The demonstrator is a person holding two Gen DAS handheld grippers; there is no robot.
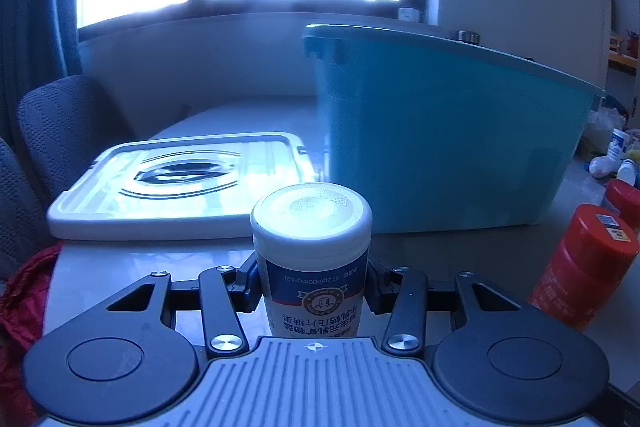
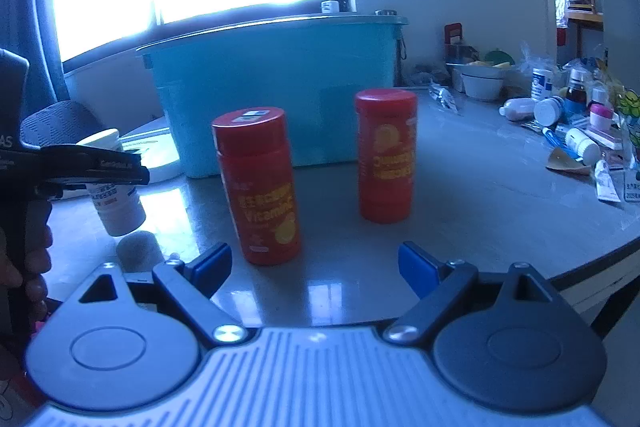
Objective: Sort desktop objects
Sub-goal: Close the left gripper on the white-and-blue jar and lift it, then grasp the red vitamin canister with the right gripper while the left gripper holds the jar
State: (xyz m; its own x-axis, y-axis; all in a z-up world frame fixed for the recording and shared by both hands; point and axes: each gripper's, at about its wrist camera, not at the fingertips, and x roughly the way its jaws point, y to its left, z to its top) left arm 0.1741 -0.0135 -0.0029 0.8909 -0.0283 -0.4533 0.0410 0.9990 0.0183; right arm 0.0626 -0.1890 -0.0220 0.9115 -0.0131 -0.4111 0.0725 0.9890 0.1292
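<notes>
My left gripper [image 1: 312, 287] is shut on a white bottle with a blue label [image 1: 312, 251] and holds it upside down above the table; the bottle also shows in the right wrist view [image 2: 116, 199], tilted, with its shadow below it. A teal bin [image 1: 440, 131] stands just behind it and also shows in the right wrist view [image 2: 276, 83]. My right gripper [image 2: 316, 267] is open and empty, close in front of two upright red bottles: the nearer one [image 2: 260, 187] at left and the farther one [image 2: 386, 155] at right.
A white lid [image 1: 176, 179] lies flat left of the bin. A red bottle [image 1: 580, 267] stands at right. Several small bottles, bowls and packets [image 2: 568, 119] clutter the table's far right. Grey chairs [image 1: 60, 131] stand at left. The table edge [image 2: 600, 263] runs at right.
</notes>
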